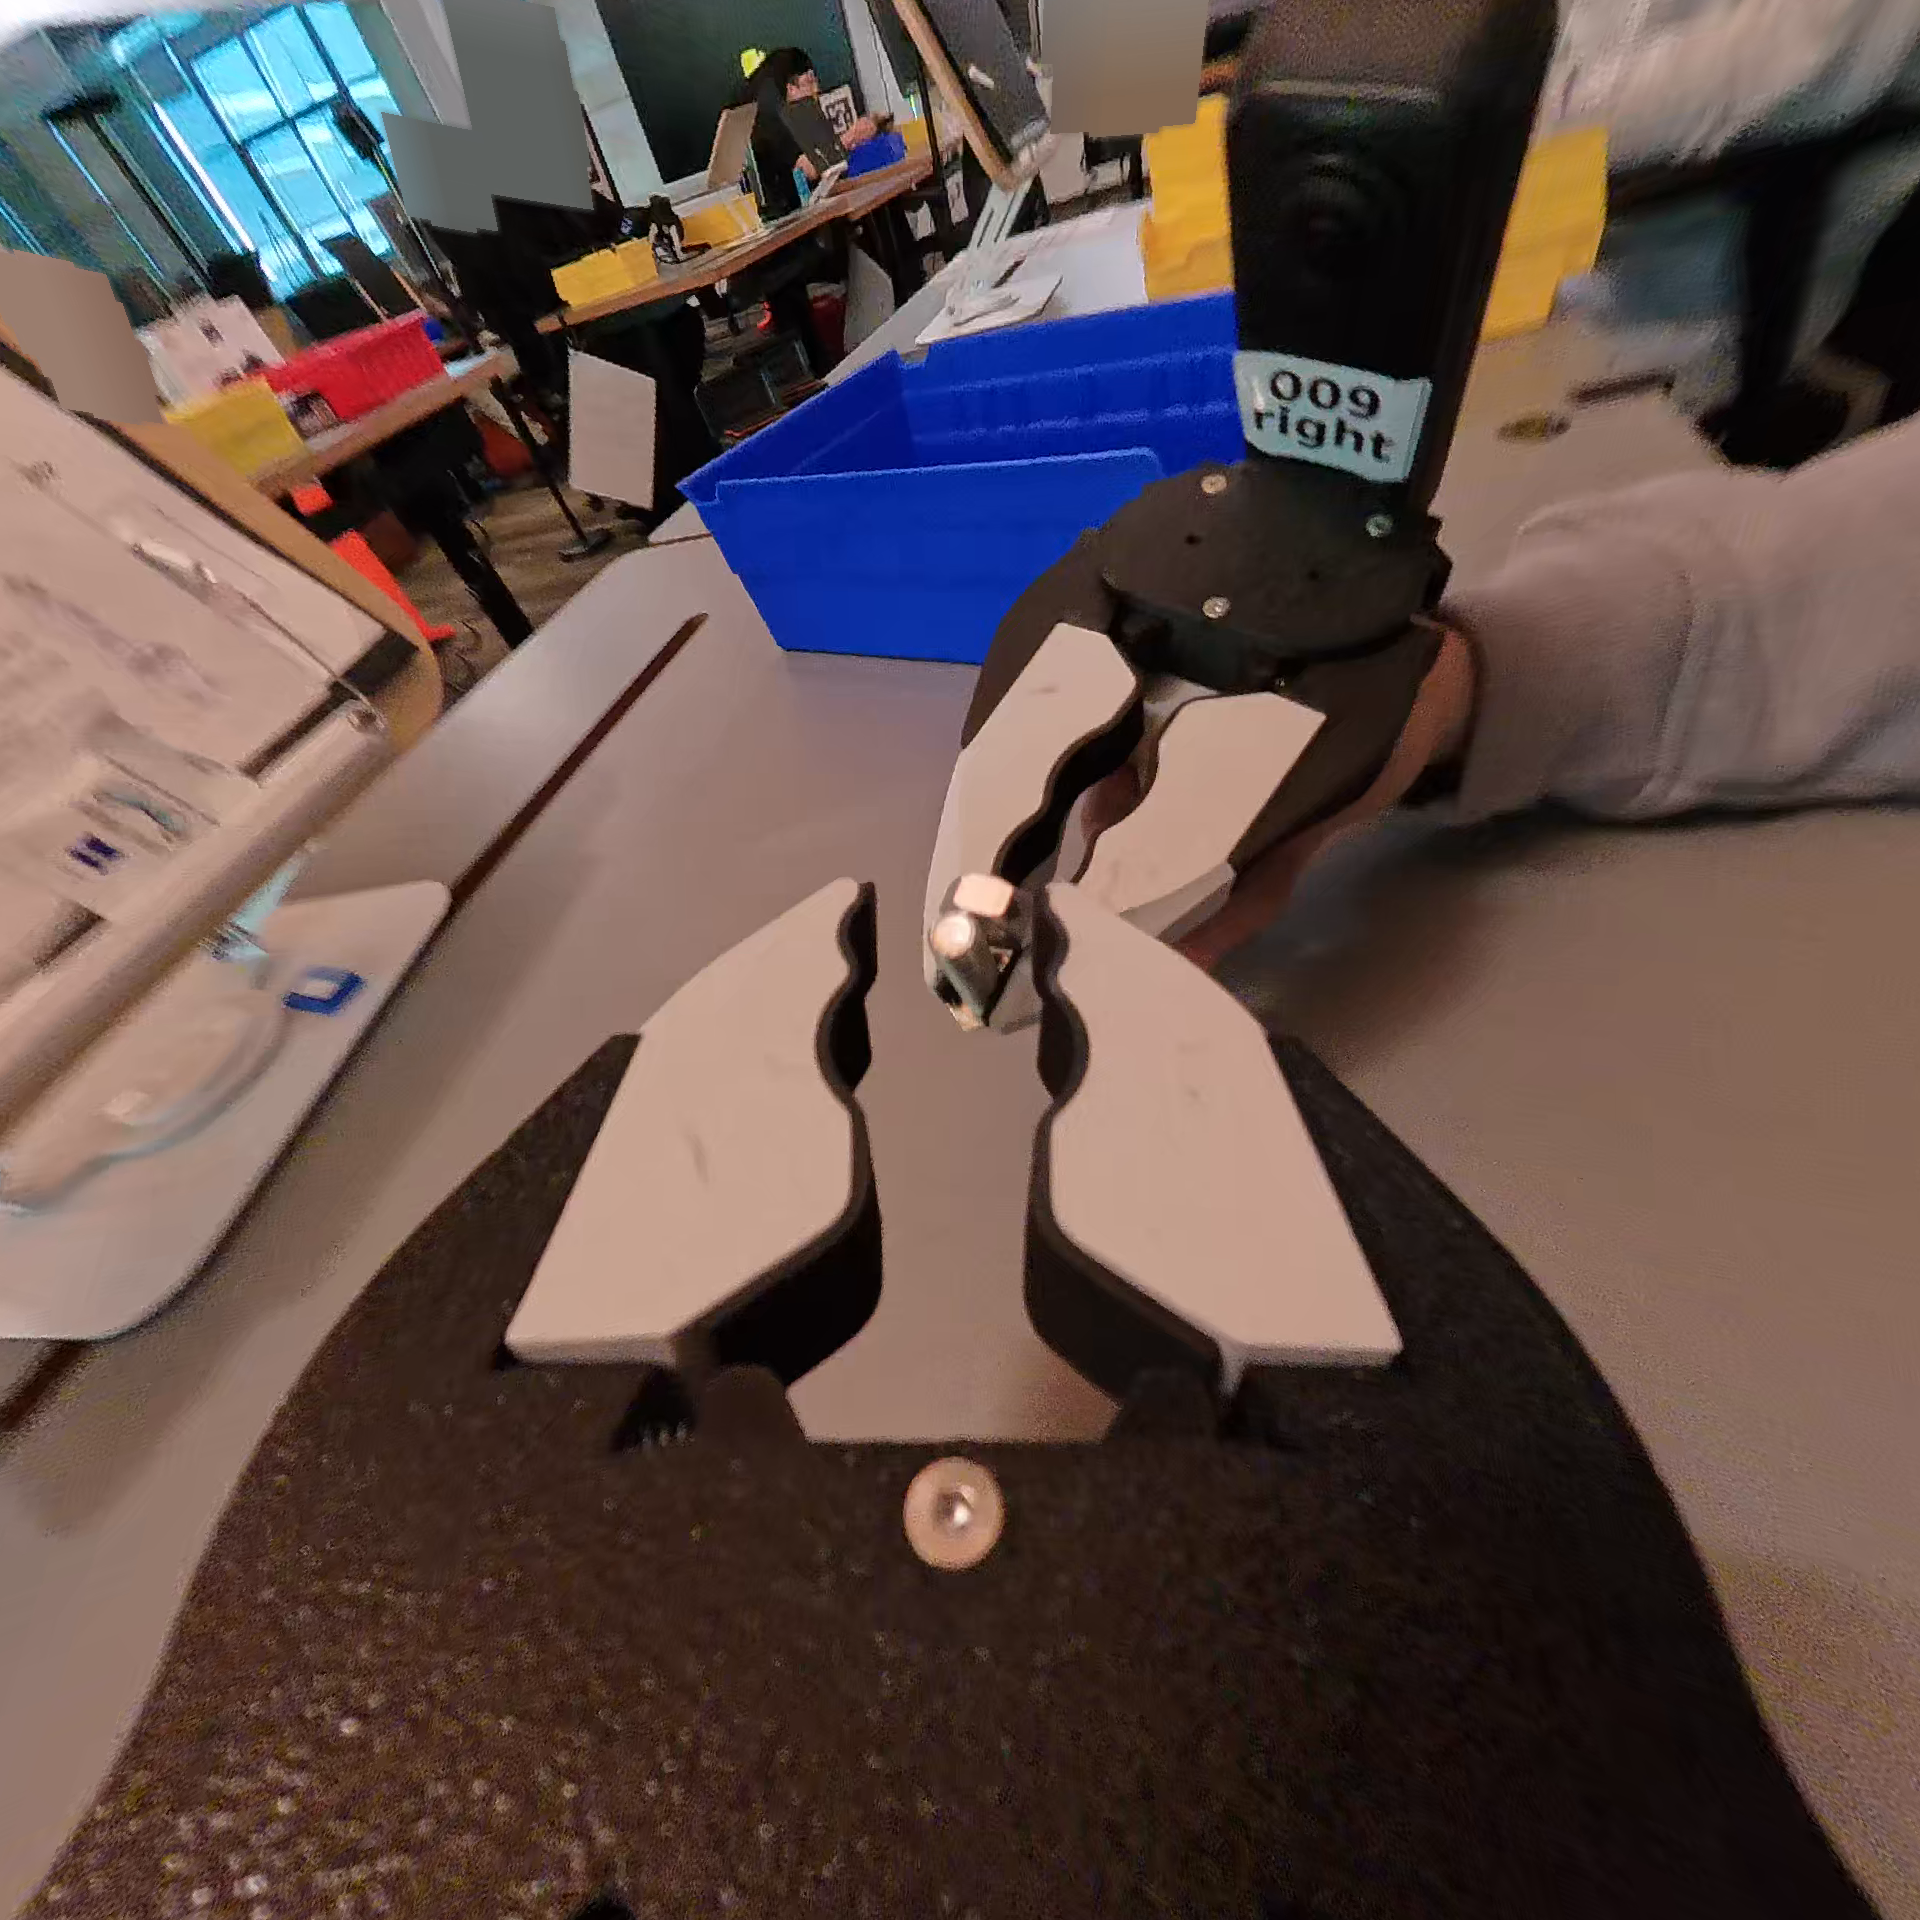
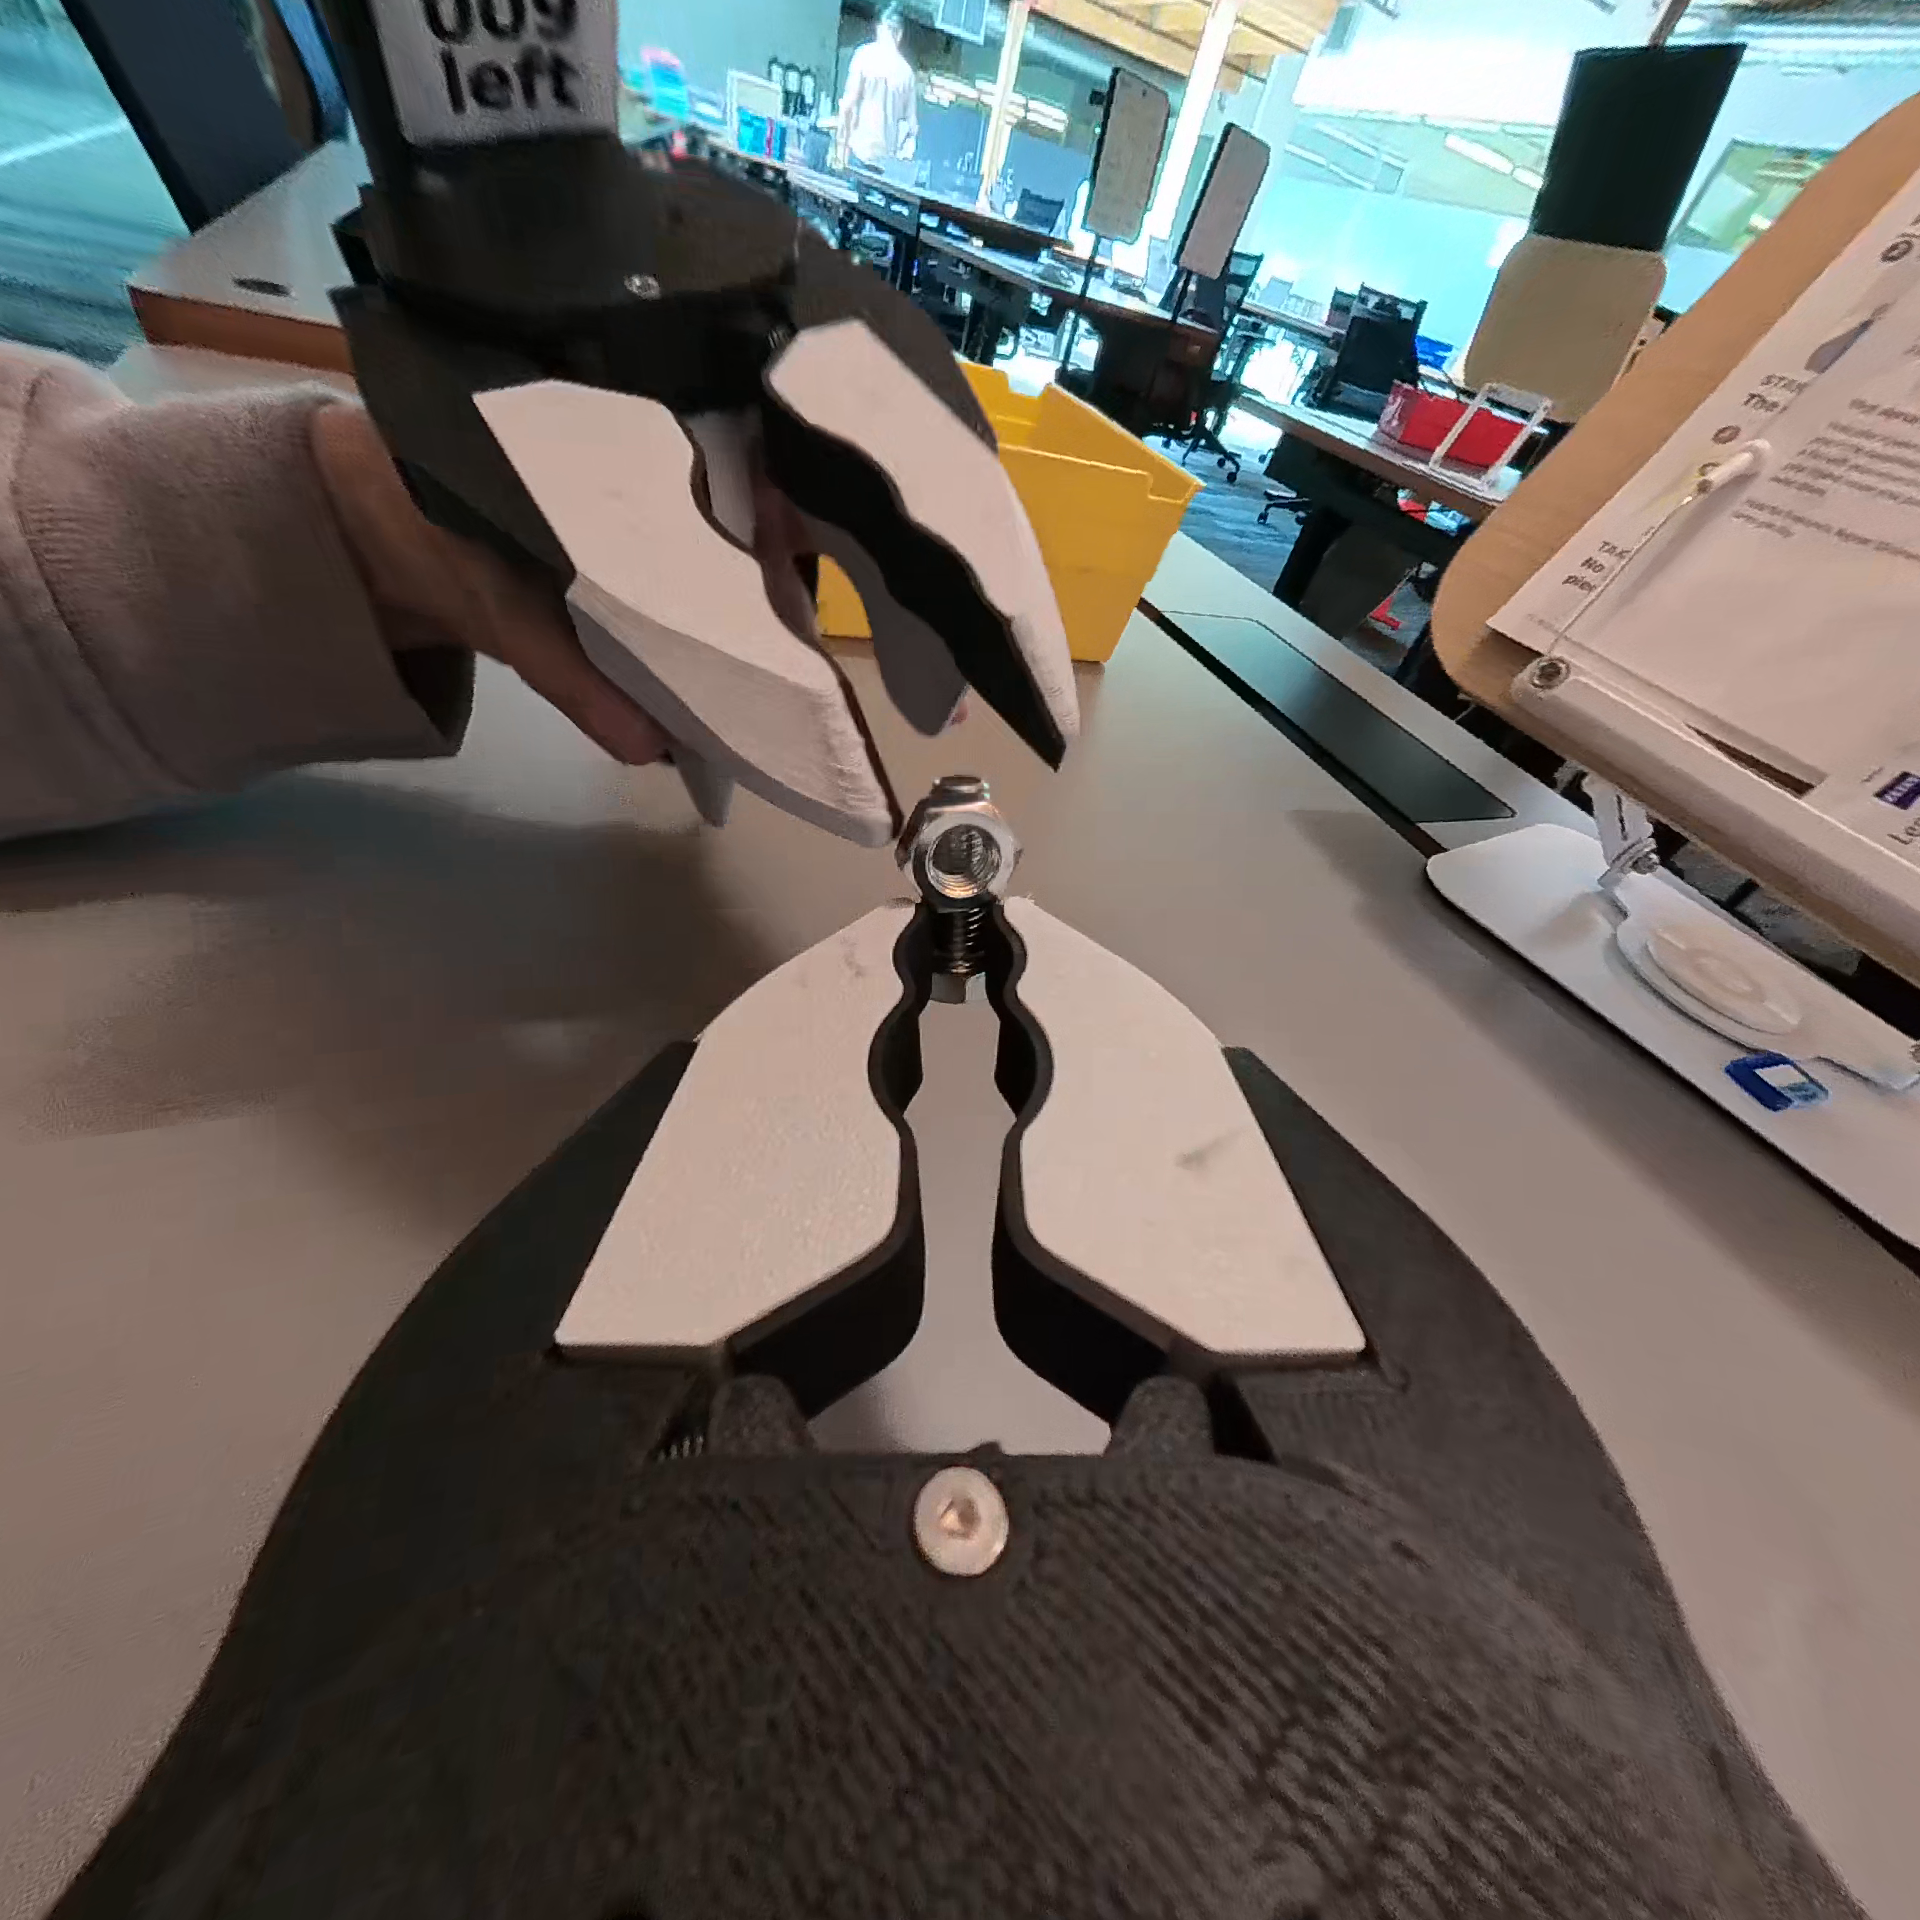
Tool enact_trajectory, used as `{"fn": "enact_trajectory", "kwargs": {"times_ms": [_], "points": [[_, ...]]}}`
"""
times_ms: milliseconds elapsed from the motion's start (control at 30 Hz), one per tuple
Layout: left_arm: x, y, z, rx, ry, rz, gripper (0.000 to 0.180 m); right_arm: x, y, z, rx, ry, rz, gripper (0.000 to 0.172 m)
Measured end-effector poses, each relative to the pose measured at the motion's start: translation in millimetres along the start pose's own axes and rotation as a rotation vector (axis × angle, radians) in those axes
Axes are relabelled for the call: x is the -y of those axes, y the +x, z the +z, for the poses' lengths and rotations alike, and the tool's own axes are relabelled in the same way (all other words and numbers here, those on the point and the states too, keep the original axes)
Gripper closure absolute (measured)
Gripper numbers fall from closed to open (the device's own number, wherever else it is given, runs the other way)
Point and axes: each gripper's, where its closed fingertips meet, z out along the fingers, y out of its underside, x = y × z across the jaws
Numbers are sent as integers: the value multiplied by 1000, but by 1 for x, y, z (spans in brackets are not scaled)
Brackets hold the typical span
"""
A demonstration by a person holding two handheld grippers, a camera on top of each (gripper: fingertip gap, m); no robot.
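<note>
From my left wrist view, my left gripper (image 1: 956, 935) stands open over the grey tabletop (image 1: 727, 790), nothing between its white fingers. My right gripper (image 1: 992, 961) reaches in from the upper right, pinching a silver threaded metal bolt (image 1: 961, 961) that carries silver hexagonal nuts (image 1: 982, 896). The bolt sits just beside my right-hand finger; I cannot tell whether they touch. A blue plastic bin (image 1: 935, 520) stands behind.

From my right wrist view, my right gripper (image 2: 956, 925) is closed narrowly on the bolt (image 2: 956, 951), both tips pressing its thread, a nut (image 2: 958, 844) facing me. My left gripper (image 2: 977, 779) hangs open just above, one tip at the nut's edge. A yellow plastic bin (image 2: 1101, 499) stands beyond, a white document stand (image 2: 1714, 582) to the right.
</note>
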Motion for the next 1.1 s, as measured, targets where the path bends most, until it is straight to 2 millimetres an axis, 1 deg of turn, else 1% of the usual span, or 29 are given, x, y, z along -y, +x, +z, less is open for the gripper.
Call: {"fn": "enact_trajectory", "kwargs": {"times_ms": [67, 133, 200, 300, 367, 433, 500, 633, 700, 833, 933, 1100], "points": [[-3, 4, 2, -1, -60, 66, 157, -1, -3, 1, 14, -8, -7, 163], [-9, 8, 4, -14, -120, 86, 156, -3, -5, 2, 20, -24, -25, 163], [-13, 9, 6, -11, -143, 115, 163, -7, -4, 3, 12, -48, -44, 163], [-12, 3, 6, 28, -140, 116, 163, -8, -4, 3, 19, -47, -28, 163], [2, -3, 4, 73, -35, 94, 163, -2, -3, 2, 22, -9, 4, 163], [18, -3, 1, 61, 118, 28, 163, 6, -1, -1, 27, 51, 54, 163], [30, -6, -4, 58, 261, -42, 163, 17, -1, -5, 52, 134, 132, 163], [45, -4, -11, 1, 477, -159, 164, 34, 1, -13, 91, 266, 250, 163], [48, -2, -10, -31, 538, -207, 164, 39, 1, -15, 98, 299, 260, 163], [51, 0, -7, -61, 613, -271, 164, 42, -3, -15, 112, 307, 242, 163], [53, 0, -8, -91, 675, -323, 164, 48, -3, -18, 122, 352, 276, 163], [53, -1, -7, -130, 766, -430, 163, 47, -2, -18, 121, 354, 282, 163]]}}
